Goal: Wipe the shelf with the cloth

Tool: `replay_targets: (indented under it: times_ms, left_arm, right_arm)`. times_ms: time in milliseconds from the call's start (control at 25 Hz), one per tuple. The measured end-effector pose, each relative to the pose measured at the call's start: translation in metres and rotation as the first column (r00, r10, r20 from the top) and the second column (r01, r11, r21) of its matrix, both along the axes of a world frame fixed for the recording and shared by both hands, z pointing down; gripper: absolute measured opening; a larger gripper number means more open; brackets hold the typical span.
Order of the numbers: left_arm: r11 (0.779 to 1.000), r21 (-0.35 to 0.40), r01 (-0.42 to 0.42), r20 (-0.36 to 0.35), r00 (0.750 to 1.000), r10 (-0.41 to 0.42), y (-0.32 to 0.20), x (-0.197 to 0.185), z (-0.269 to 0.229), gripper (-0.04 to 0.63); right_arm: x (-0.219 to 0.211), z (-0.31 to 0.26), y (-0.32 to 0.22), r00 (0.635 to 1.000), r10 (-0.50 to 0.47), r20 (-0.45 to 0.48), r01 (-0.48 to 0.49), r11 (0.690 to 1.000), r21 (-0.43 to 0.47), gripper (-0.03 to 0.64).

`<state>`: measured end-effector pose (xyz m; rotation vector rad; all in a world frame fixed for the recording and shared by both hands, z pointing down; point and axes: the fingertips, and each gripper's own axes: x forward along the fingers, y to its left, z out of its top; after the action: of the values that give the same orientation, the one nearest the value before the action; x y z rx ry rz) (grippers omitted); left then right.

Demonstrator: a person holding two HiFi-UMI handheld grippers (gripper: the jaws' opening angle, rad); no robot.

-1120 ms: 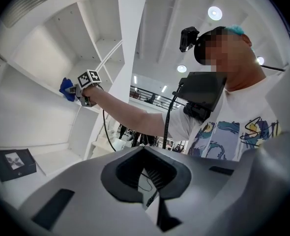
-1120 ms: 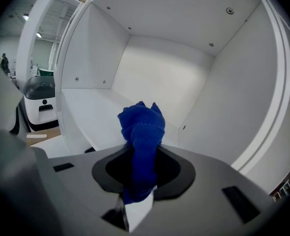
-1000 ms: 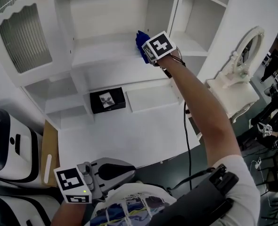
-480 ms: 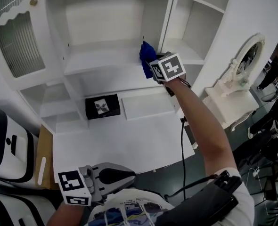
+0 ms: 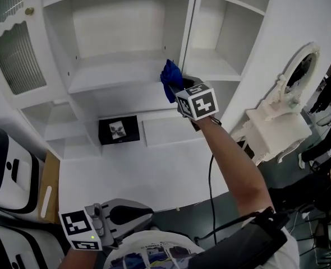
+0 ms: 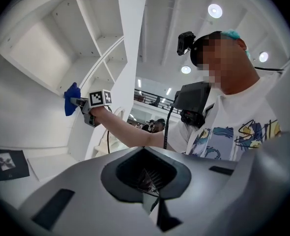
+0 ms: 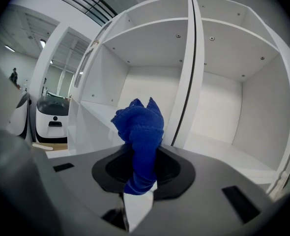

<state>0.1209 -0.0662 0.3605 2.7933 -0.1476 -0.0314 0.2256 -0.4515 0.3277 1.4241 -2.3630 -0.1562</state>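
While the right claw [image 5: 179, 89] grips the bunched blue cloth [image 5: 169, 78], the white cabinet shelf board [image 5: 115, 72] lies just ahead, stretching leftward.

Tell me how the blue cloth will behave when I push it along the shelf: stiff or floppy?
Probably floppy: the blue cloth bunches and hangs in folds from the right gripper, so it should crumple against the shelf. Its knitted-looking texture likely drags rather than slides.
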Motion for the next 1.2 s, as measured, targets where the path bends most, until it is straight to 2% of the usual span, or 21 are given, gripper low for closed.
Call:
replay_targets:
  times_ms: [280,480,680,880,1080,1200]
  left_arm:
    - [0.992,0.038,0.119,0.03,0.992,-0.12,-0.002,0.002,0.007,0.013]
    - [0.983,0.058,0.173,0.066,0.982,-0.177,-0.002,-0.004,0.016,0.013]
    - [0.979,0.07,0.193,0.078,0.977,-0.198,0.008,-0.015,0.023,0.013]
    - [0.976,0.079,0.2,0.076,0.976,-0.206,0.025,-0.039,0.023,0.013]
    - [0.962,0.11,0.251,0.118,0.957,-0.263,0.044,-0.073,0.033,0.013]
    - [0.96,0.101,0.261,0.123,0.954,-0.273,0.063,-0.089,0.041,0.014]
  right_arm:
    - [0.011,0.034,0.017,0.993,-0.038,0.108,0.042,0.999,-0.035,0.107]
    - [0.02,0.071,0.052,0.984,-0.046,0.173,0.061,0.995,-0.084,0.107]
    - [0.019,0.125,0.119,0.974,-0.027,0.227,0.071,0.979,-0.189,0.107]
    - [-0.003,0.167,0.209,0.959,-0.023,0.282,0.107,0.953,-0.283,0.107]
    - [-0.033,0.189,0.289,0.946,-0.006,0.324,0.119,0.936,-0.331,0.107]
    - [-0.052,0.192,0.331,0.941,-0.01,0.338,0.131,0.932,-0.337,0.107]
